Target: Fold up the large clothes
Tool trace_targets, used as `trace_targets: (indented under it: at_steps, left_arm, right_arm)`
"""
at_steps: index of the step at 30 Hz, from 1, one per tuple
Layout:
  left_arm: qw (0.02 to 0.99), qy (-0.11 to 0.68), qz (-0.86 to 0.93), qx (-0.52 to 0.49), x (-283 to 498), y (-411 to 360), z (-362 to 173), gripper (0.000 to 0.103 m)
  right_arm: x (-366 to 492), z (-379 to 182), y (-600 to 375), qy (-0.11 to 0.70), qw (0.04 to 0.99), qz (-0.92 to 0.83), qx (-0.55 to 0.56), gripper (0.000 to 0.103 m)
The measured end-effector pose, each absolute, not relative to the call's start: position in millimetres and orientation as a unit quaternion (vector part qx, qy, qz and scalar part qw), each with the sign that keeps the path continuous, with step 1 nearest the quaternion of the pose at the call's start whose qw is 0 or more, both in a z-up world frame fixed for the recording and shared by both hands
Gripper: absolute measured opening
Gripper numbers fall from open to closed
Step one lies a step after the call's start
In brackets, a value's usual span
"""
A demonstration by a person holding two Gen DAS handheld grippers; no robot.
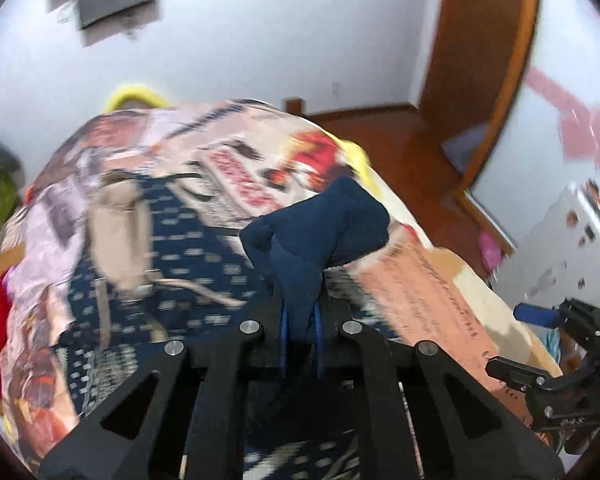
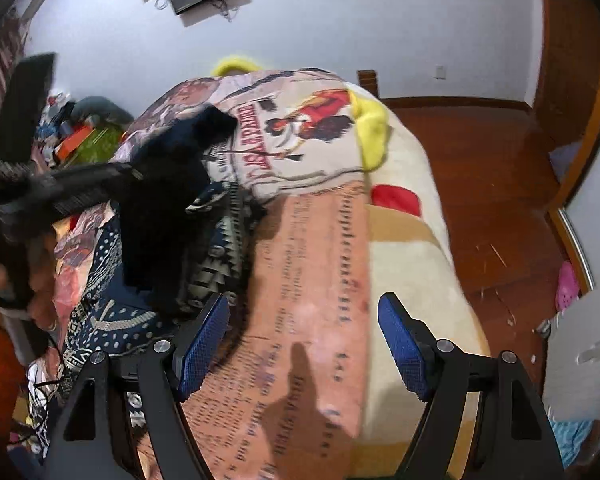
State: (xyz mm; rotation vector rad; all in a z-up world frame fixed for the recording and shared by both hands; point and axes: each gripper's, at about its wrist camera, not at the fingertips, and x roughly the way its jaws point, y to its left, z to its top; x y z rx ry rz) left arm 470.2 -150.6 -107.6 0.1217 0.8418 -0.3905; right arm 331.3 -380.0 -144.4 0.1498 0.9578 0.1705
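In the left wrist view, our left gripper (image 1: 300,320) is pressed together on a bunch of the navy garment (image 1: 320,224), and the pinched fabric rises as a crumpled tuft straight ahead of the blue pads. The rest of the garment, its patterned navy part, spreads away to the left over the printed blanket (image 1: 420,280) on the bed. The picture is blurred, so we cannot make out any hem or sleeve. At the right edge we see our other gripper, low and well apart from the tuft. Beyond the bed lie the wooden floor (image 1: 380,128) and a wooden door frame (image 1: 496,60).

In the right wrist view, our right gripper (image 2: 304,340) is spread wide with nothing between its blue pads; beneath it is bare blanket. The garment lies ahead and to the left: a dark mass hangs lifted from the left gripper (image 2: 136,172), and patterned cloth trails from it back toward our left finger. Its long axis seems to run from that lifted corner down toward us. We judge the right hand must swing left to take a second corner. A yellow pillow (image 2: 374,128) sits far up the bed, out of the way; clutter crowds the bedside on the left.
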Motion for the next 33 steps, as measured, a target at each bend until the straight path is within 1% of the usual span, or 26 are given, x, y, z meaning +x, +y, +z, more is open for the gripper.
trace_targets:
  at_steps: [4, 9, 12, 16, 17, 22, 23, 24, 25, 27, 31, 33]
  left_arm:
    - [0.903, 0.404, -0.144, 0.031, 473, -81, -105, 0.010]
    - [0.898, 0.427, -0.109, -0.016, 479, 5, -126, 0.009]
    - [0.886, 0.448, -0.108, -0.047, 479, 45, -149, 0.009]
    - [0.870, 0.481, -0.098, -0.041, 475, 75, -195, 0.009]
    - [0.863, 0.495, -0.094, -0.039, 474, 83, -212, 0.009]
    - [0.843, 0.528, -0.078, -0.062, 471, 111, -263, 0.010]
    - [0.840, 0.533, -0.074, -0.066, 469, 115, -271, 0.011]
    - [0.837, 0.538, -0.072, -0.070, 468, 119, -276, 0.015]
    - [0.834, 0.542, -0.069, -0.075, 467, 123, -280, 0.016]
    - [0.830, 0.548, -0.057, -0.085, 462, 130, -286, 0.031]
    - [0.830, 0.546, -0.040, -0.102, 450, 147, -284, 0.040]
    - [0.835, 0.540, -0.024, -0.103, 444, 157, -278, 0.053]
  right_arm:
    - [346, -146, -345, 0.464, 0.878, 0.105, 0.052, 0.076]
    - [365, -151, -301, 0.469, 0.874, 0.124, 0.023, 0.076]
    - [376, -161, -280, 0.477, 0.869, 0.129, 0.015, 0.076]
    - [393, -179, -260, 0.486, 0.868, 0.103, -0.017, 0.076]
    - [397, -184, -257, 0.491, 0.865, 0.097, -0.025, 0.076]
    - [414, -214, -247, 0.539, 0.837, 0.089, -0.034, 0.076]
    - [415, -217, -246, 0.544, 0.833, 0.091, -0.034, 0.076]
    - [415, -220, -243, 0.549, 0.830, 0.093, -0.036, 0.076]
    - [416, -223, -240, 0.553, 0.827, 0.097, -0.041, 0.076]
    - [416, -226, -235, 0.557, 0.823, 0.100, -0.050, 0.076]
    - [417, -229, -230, 0.556, 0.822, 0.103, -0.065, 0.076]
    - [419, -230, -231, 0.557, 0.821, 0.106, -0.065, 0.077]
